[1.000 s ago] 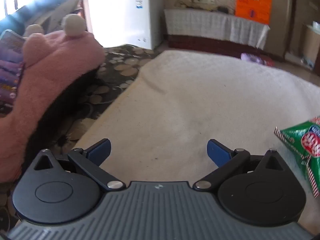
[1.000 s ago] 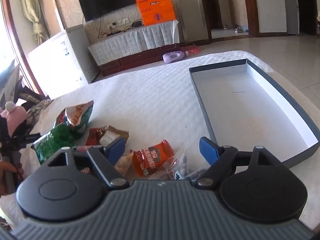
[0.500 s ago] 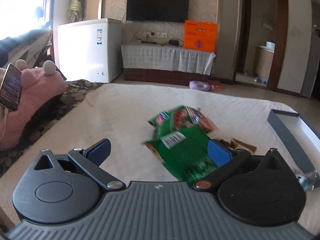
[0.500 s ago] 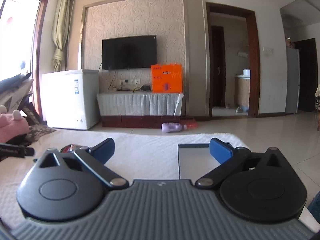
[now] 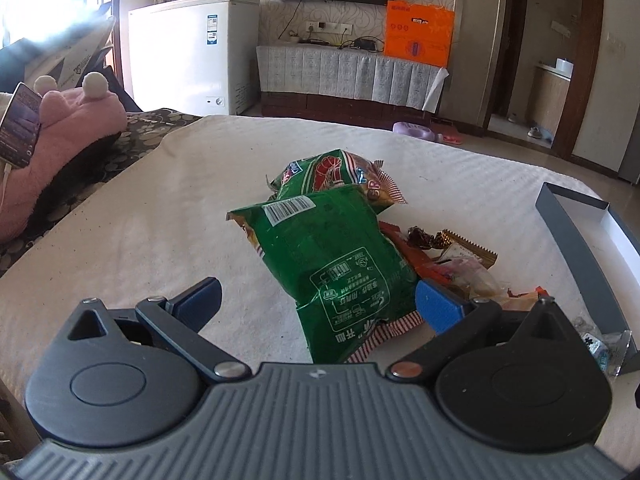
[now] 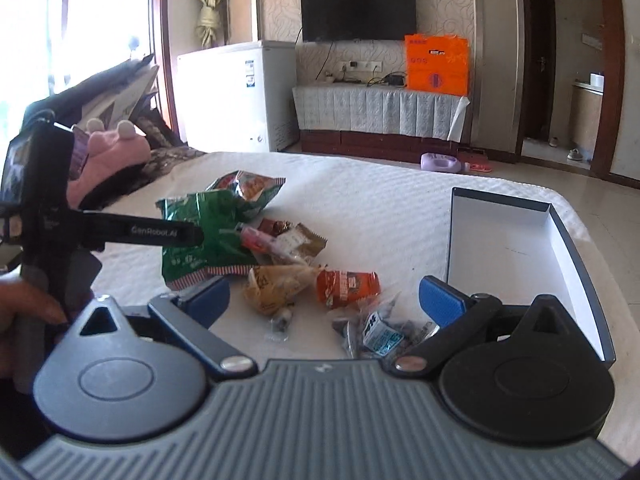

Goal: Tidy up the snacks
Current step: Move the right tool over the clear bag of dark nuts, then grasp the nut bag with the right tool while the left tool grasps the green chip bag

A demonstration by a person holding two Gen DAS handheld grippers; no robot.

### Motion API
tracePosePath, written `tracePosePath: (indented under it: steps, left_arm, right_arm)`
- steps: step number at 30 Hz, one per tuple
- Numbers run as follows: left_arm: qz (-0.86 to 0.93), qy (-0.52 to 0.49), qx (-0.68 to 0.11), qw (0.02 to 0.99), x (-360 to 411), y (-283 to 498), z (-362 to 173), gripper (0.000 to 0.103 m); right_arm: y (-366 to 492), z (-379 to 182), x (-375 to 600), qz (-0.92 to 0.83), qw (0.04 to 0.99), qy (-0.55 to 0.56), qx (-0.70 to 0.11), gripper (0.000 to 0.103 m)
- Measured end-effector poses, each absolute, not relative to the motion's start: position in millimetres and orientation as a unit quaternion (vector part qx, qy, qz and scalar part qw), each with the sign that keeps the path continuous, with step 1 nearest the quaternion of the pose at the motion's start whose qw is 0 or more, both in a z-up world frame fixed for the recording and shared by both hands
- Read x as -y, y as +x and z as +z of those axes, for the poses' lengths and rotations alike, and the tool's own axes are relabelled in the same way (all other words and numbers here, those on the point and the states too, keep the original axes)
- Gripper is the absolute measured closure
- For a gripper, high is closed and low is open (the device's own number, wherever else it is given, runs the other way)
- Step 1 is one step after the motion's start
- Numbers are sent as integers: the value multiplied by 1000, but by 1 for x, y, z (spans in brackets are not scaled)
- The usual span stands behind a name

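A pile of snack packets lies on the white cloth. A big green bag [image 5: 336, 264] lies between the fingers of my open left gripper [image 5: 318, 304], with a second green and red bag [image 5: 340, 172] behind it. My open right gripper [image 6: 324, 300] hovers over a tan packet [image 6: 276, 286], an orange packet [image 6: 346, 286] and small clear-wrapped sweets [image 6: 380, 330]. The green bag [image 6: 200, 236] shows here too, behind the left gripper's body [image 6: 44, 200]. The empty dark-rimmed box [image 6: 508, 248] lies to the right; its rim shows in the left wrist view [image 5: 568, 236].
A pink plush [image 5: 68, 128] and a phone [image 5: 18, 124] lie on a patterned cover at the left. A white freezer [image 5: 192, 52], a covered bench with an orange box [image 5: 418, 32] and a TV stand beyond the table.
Both grippers swung and tilted down toward the snack pile. The left moved up to the green bag; the right, which faced the room half a second ago, now looks onto the small packets.
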State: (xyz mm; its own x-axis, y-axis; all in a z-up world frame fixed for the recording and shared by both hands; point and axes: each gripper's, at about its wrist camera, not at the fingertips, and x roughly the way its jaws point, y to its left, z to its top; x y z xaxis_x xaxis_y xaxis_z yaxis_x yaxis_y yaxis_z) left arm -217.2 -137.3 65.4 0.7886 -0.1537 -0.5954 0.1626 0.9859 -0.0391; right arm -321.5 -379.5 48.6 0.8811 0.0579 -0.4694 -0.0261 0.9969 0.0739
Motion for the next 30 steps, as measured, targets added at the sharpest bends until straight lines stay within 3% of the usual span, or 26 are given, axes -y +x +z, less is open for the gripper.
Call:
tracePosePath:
  steps: [7, 12, 19, 23, 26, 30]
  left_arm:
    - [-78, 16, -320, 944, 140, -206, 61, 0]
    - [-81, 17, -324, 942, 146, -200, 57, 0]
    - [-88, 21, -331, 939, 151, -194, 51, 0]
    - [-88, 16, -333, 939, 152, -193, 50, 0]
    - [-89, 16, -332, 939, 153, -191, 49, 0]
    - [-89, 13, -332, 939, 153, -186, 48, 0]
  right_arm:
    - [-292, 33, 382, 53, 951, 5, -305, 8]
    - [-264, 15, 381, 41, 929, -73, -361, 29]
    - [-251, -4, 392, 6, 908, -116, -403, 29]
    - [-251, 0, 400, 13, 910, -41, -413, 39]
    - [-253, 1, 408, 37, 910, 36, -412, 41]
    - [-255, 0, 401, 40, 909, 38, -413, 41]
